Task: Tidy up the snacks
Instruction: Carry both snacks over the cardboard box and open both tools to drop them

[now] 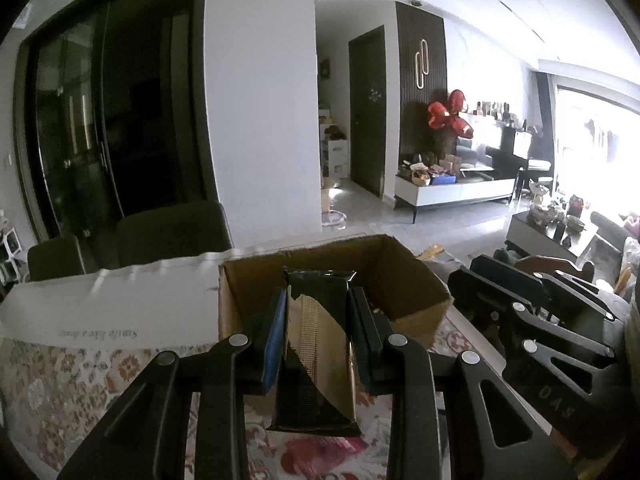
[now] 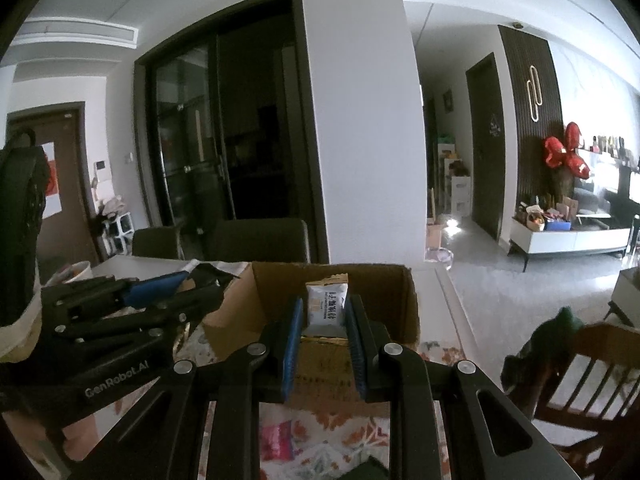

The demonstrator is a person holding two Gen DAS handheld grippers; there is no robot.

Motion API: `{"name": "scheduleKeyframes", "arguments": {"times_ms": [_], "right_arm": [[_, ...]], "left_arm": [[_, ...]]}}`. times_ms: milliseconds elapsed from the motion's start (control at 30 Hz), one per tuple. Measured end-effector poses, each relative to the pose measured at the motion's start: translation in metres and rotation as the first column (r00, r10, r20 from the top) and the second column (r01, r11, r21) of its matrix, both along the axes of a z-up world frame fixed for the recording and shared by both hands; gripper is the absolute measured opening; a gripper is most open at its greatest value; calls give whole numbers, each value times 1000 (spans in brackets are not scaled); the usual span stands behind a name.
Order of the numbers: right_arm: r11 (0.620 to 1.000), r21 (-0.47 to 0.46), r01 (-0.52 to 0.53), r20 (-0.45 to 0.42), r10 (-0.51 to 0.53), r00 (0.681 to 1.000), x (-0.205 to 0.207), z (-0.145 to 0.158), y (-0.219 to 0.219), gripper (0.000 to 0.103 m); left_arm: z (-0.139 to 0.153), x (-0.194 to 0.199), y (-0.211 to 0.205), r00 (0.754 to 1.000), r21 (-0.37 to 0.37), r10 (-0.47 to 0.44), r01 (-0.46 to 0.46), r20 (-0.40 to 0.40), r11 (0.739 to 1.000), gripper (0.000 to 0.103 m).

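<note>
My left gripper (image 1: 318, 300) is shut on a black and gold snack packet (image 1: 316, 344), held upright just in front of the open cardboard box (image 1: 404, 276). In the right wrist view my right gripper (image 2: 325, 312) is shut on a small white snack packet (image 2: 326, 310), which hangs over the near wall of the same cardboard box (image 2: 384, 300). The left gripper (image 2: 160, 292) shows at the left of that view, the right gripper (image 1: 532, 300) at the right of the left wrist view. A pink snack packet (image 2: 278, 440) lies on the table below.
The box stands on a table with a flowered cloth (image 1: 80, 380) and a white paper bag (image 1: 112, 304) to its left. Dark chairs (image 2: 260, 240) stand behind the table. A wooden chair (image 2: 592, 372) is at the right. Beyond lie a tiled floor and a TV cabinet (image 1: 456, 190).
</note>
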State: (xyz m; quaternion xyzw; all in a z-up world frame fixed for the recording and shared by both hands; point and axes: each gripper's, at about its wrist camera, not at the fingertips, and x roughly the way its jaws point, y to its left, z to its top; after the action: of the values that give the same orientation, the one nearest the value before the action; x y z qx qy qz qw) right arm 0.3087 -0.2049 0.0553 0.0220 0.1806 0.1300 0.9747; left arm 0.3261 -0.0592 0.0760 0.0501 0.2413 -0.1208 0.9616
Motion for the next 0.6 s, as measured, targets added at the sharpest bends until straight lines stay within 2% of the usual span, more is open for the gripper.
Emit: {"name": "scheduleKeyframes", "arguments": {"times_ms": [167,400,600], "right_arm": [[1000,-18,-3,-30,3,1000,26,-1,3,24],[999,-36,17,-76,-20,997,66,-5,4,24],[998,-53,32,-117,-38,992,89,-15,4,24]], "left_arm": [[1,30,0,1000,-6,0,0,-20,1000,31],[-13,77,1,998,-3,26,-27,-53,1000,31],[-26,102,0,996,6,25,-25,-89,1000,31]]}}
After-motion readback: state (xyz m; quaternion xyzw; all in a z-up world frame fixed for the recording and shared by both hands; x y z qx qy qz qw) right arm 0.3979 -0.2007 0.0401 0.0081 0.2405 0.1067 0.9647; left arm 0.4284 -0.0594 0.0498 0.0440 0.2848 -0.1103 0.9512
